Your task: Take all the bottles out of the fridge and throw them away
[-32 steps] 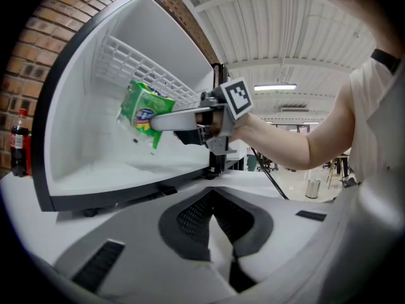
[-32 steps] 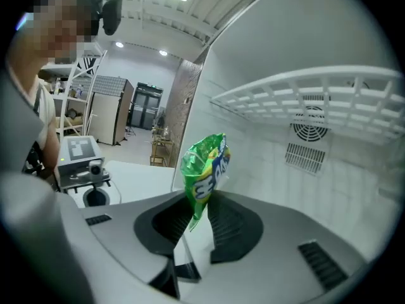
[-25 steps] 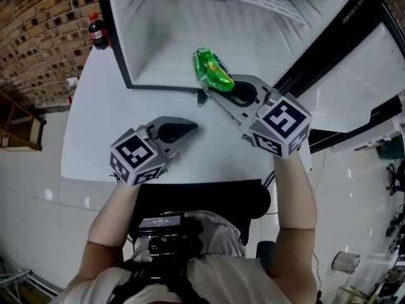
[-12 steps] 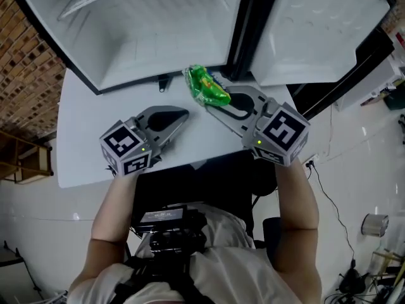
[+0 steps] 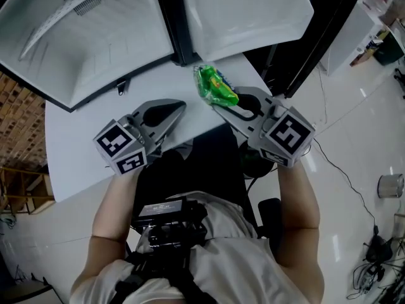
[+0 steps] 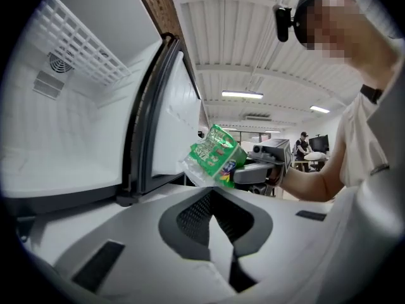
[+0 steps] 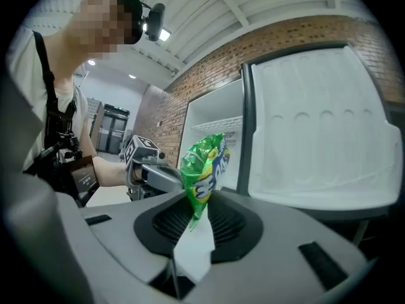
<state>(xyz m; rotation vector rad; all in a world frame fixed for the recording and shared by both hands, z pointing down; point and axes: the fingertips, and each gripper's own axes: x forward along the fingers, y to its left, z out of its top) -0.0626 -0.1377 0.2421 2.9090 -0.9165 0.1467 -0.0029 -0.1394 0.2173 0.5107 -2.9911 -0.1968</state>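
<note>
A crumpled green plastic bottle point(image 5: 216, 86) hangs in the air in front of the open white fridge point(image 5: 82, 43), level with the table's edge. My right gripper point(image 5: 216, 106) is shut on its lower end. In the right gripper view the bottle point(image 7: 204, 168) stands up from the pinching jaws of that gripper point(image 7: 195, 223). My left gripper point(image 5: 180, 108) hovers over the white table point(image 5: 73, 147) to the bottle's left, jaws together and empty. The left gripper view looks past its own tips point(image 6: 218, 233) at the bottle point(image 6: 216, 154) and the right gripper point(image 6: 264, 164).
The fridge door point(image 5: 247, 11) stands swung open at top centre, its black edge next to the bottle. A black chair point(image 5: 209, 160) sits below the table edge. On the tiled floor at the right lie cables point(image 5: 370, 252) and a metal can point(image 5: 390, 185).
Both grippers have drawn away from the fridge opening, the right one carrying the green bottle. The view has swung, so the fridge now sits at upper left and the door at centre.
</note>
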